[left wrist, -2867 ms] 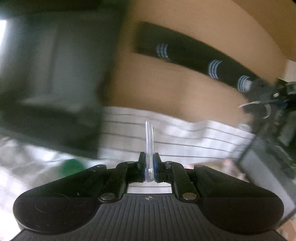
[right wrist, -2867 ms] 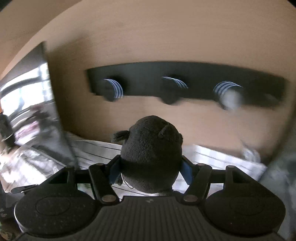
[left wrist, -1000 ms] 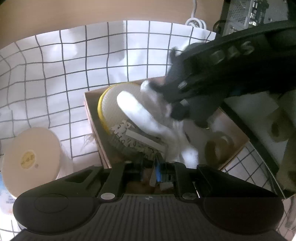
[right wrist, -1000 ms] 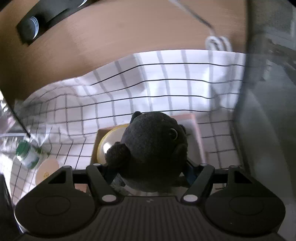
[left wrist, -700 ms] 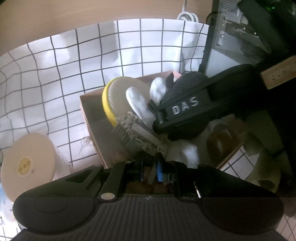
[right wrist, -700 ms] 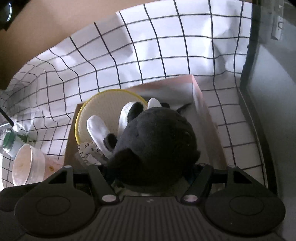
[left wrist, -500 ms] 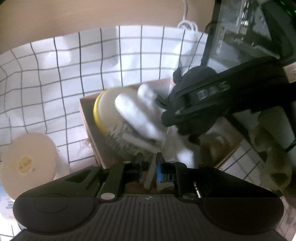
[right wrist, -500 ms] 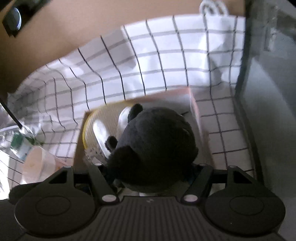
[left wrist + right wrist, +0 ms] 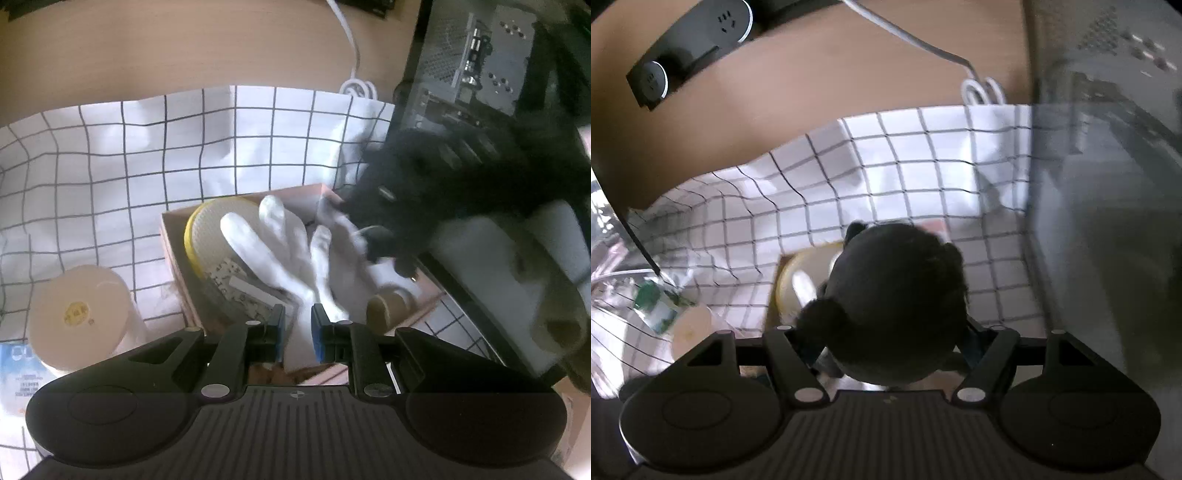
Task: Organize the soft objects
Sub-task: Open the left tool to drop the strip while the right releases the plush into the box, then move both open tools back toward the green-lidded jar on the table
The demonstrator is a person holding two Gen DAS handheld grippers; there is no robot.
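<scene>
A pink cardboard box [image 9: 173,254] sits on the checked cloth. In it lie a white glove [image 9: 280,251], a yellow-rimmed round pad [image 9: 210,229], a patterned cloth [image 9: 236,280] and a tape roll [image 9: 388,306]. My left gripper [image 9: 297,332] hangs at the box's near edge, jaws slightly apart around the glove's cuff. My right gripper [image 9: 890,354] is shut on a black plush toy [image 9: 894,306], held above the box's right side; the toy also shows blurred in the left wrist view [image 9: 424,192].
A toilet paper roll [image 9: 77,306] stands left of the box, with a blue packet [image 9: 18,369] beside it. A computer case [image 9: 480,74] stands to the right. A white cable [image 9: 354,85] and a black power strip [image 9: 690,40] lie on the wooden desk behind. A green-capped bottle [image 9: 653,299] lies far left.
My right gripper dipped the black plush toy down into the box, then lifted it back up and to the right. My left gripper's jaws have parted a little around the glove.
</scene>
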